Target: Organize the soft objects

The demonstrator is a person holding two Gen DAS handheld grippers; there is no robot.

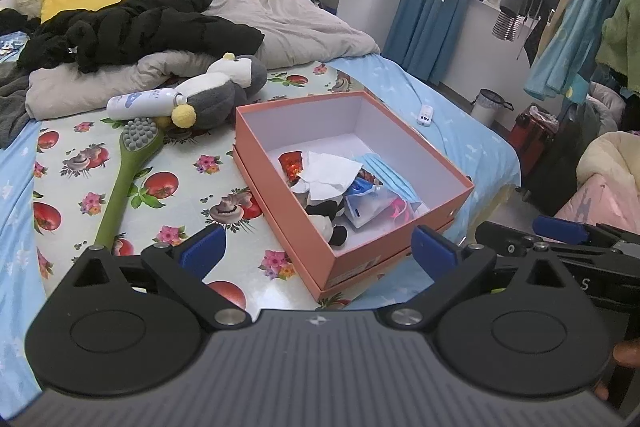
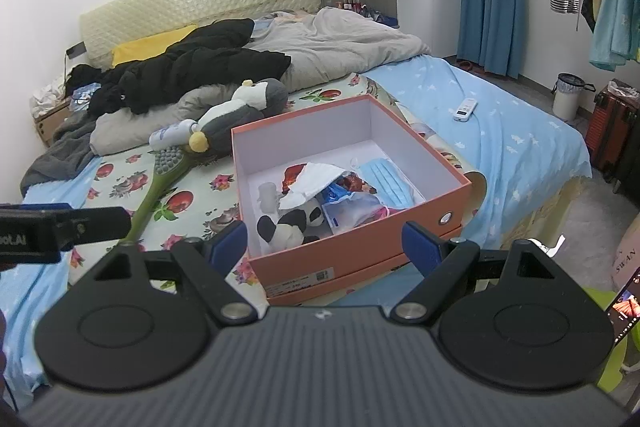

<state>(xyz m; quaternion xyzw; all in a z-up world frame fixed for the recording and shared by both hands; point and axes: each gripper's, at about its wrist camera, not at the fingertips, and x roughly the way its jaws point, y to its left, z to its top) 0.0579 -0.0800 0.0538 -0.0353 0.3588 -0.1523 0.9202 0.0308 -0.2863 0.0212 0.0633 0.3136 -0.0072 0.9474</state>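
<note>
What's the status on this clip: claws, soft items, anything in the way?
Left claw open, right claw open, both empty. Panda plush and face mask in orange box; penguin plush on the bed beside it. Green brush and spray bottle touching penguin.

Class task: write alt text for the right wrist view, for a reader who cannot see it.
An open orange box sits on a bed with a fruit-print sheet, holding a panda plush, a blue face mask and white tissue. Behind it lie a grey penguin plush, a spray bottle and a green brush. The open right gripper hovers near the box.
</note>
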